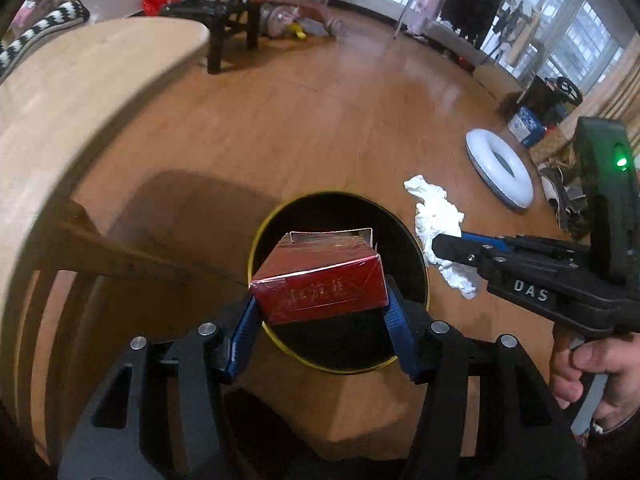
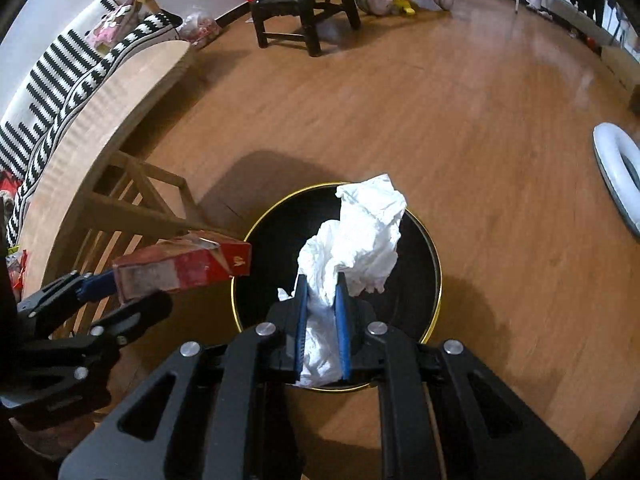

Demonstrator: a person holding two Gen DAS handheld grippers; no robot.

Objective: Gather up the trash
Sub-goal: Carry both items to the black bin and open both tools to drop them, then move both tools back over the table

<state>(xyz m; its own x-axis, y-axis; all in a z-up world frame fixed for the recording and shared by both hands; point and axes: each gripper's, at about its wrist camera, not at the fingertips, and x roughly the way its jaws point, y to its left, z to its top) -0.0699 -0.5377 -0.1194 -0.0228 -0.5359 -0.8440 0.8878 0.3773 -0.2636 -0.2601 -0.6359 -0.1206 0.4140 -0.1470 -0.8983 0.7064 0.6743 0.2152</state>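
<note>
The round black bin with the thin gold rim [image 1: 420,264] stands on the wooden floor, just beside the pale wooden table [image 1: 80,92]. Both pieces of trash hang in the air above that bin.

The left gripper [image 1: 320,312] is clamped on the red shiny cardboard box [image 1: 320,280], with one blue finger on each side. The box sits over the bin's mouth, a bit toward the table side.

The right gripper [image 2: 322,312] is squeezed shut on the crumpled white paper tissue [image 2: 360,236]. The tissue sticks up and flops out past the fingers, over the far part of the bin.

I think the tissue is the risky one. It is light and floppy, so it could stick to a blue pad or float down outside the rim. The box could hit the rim and tip onto the floor. The two grippers are near each other, so they might bump.
</note>
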